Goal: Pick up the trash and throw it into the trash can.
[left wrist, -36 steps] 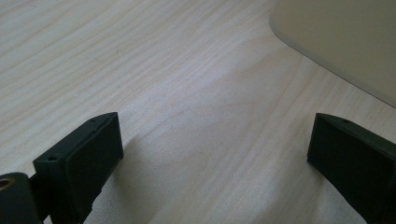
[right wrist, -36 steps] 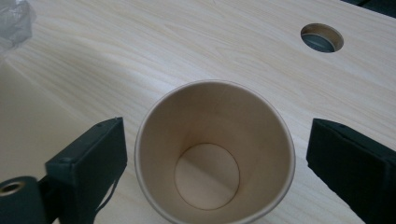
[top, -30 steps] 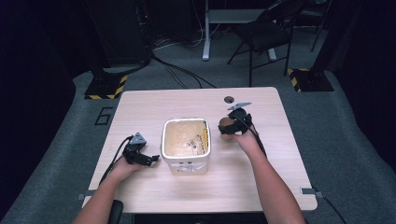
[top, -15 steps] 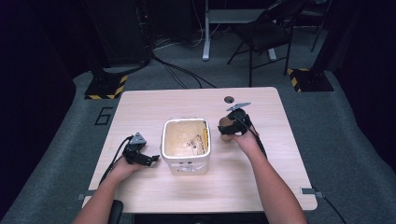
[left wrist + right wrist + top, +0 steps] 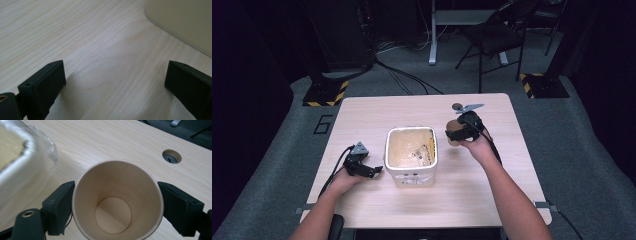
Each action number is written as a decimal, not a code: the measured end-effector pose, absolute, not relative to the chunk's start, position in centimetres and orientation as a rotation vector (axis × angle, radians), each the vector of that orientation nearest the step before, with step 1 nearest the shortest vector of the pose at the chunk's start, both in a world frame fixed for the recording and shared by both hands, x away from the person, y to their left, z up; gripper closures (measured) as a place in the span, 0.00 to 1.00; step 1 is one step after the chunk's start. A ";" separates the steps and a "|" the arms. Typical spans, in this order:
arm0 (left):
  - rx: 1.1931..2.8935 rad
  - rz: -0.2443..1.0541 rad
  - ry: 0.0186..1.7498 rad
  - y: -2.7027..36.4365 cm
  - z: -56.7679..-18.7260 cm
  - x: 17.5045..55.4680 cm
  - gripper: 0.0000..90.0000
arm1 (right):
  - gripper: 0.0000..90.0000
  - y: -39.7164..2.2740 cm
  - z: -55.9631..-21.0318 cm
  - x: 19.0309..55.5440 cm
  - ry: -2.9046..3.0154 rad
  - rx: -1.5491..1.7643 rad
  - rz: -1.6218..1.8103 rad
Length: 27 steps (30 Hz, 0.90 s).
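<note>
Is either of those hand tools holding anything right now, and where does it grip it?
The right gripper holds an empty paper cup, fingers pressed on opposite sides near its rim. The left gripper holds nothing.

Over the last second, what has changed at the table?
The right gripper has just been closing and now clamps the empty paper cup, which sits slightly higher in the high view. The left gripper stayed open beside the tub, which has not moved.
</note>
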<state>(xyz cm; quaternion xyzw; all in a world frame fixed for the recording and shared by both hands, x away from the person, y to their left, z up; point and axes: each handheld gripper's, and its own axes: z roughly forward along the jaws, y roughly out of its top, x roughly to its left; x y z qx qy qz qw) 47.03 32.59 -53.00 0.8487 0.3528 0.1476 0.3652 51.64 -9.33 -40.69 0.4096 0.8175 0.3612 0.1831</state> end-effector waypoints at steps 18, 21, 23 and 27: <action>2.184 0.377 0.908 32.6 -53.0 47.0 0.04 | 0.19 -8.9 -36.0 49.5 2.356 1.016 1.075; 2.185 0.378 0.908 32.6 -53.0 47.0 0.04 | 0.19 -8.8 -35.3 49.2 2.359 0.981 1.074; 2.186 0.378 0.907 32.6 -53.0 47.0 0.04 | 0.19 -8.7 -34.8 48.9 2.369 0.971 1.070; 2.186 0.378 0.907 32.6 -53.0 47.0 0.04 | 0.19 -8.5 -33.9 48.5 2.372 0.951 1.071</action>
